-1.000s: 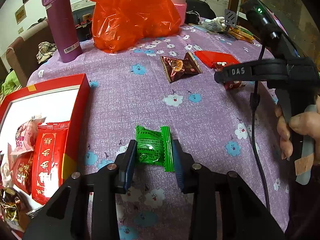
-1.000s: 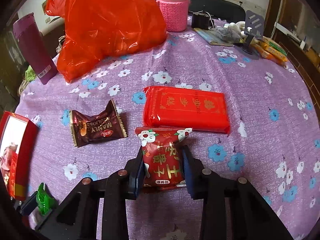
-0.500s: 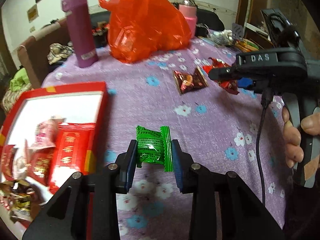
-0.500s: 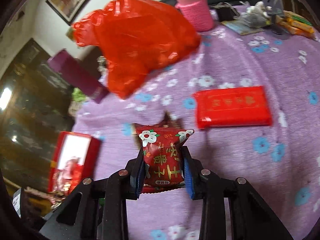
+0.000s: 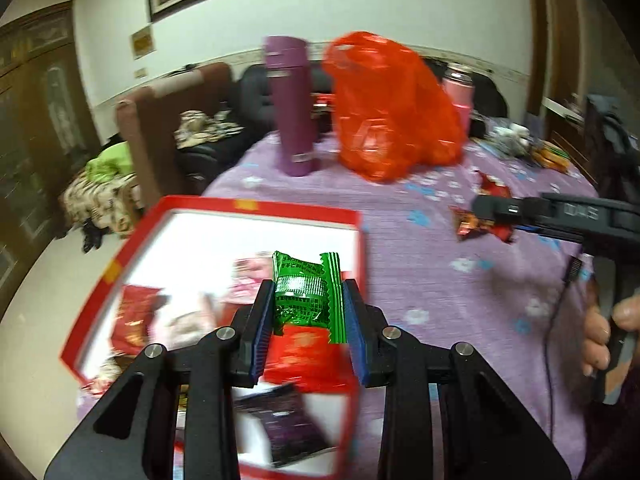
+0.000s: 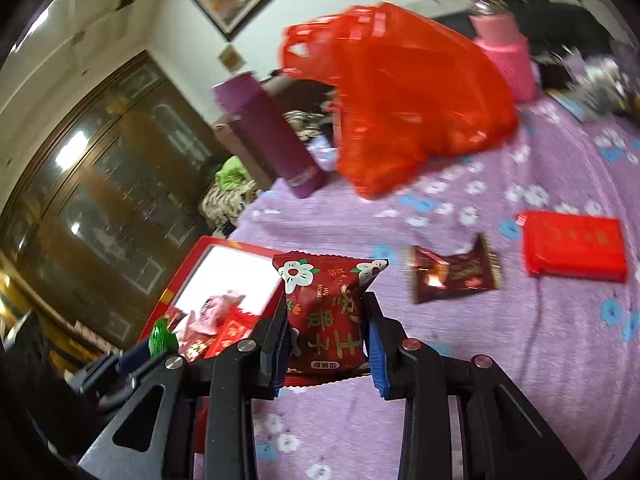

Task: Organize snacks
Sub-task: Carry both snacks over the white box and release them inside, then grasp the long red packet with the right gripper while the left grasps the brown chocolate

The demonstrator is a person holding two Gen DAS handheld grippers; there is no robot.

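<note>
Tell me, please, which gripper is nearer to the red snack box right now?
Left. The left gripper, shut on the green candy, hangs over the red box; the right gripper, holding the red snack packet, is beside it over the tablecloth.

1. The left claw (image 5: 306, 322) has matte black fingers, each lined on its inner face with a ribbed blue pad (image 5: 262, 344).
2. Round silver screws (image 5: 226, 333) sit at the joints of its black linkage arms, whose bases have rounded triangular cut-outs.
3. The right claw (image 6: 326, 330) is built the same: black fingers, blue ribbed pads (image 6: 376, 354), silver screw heads.
4. From the left wrist view, the right claw's body is black, with pale raised lettering too blurred to read.
5. A thin black cable (image 5: 554, 360) hangs from it.
6. The person's right hand (image 5: 604, 336) wraps its grey and black handle; no sleeve shows.
</note>
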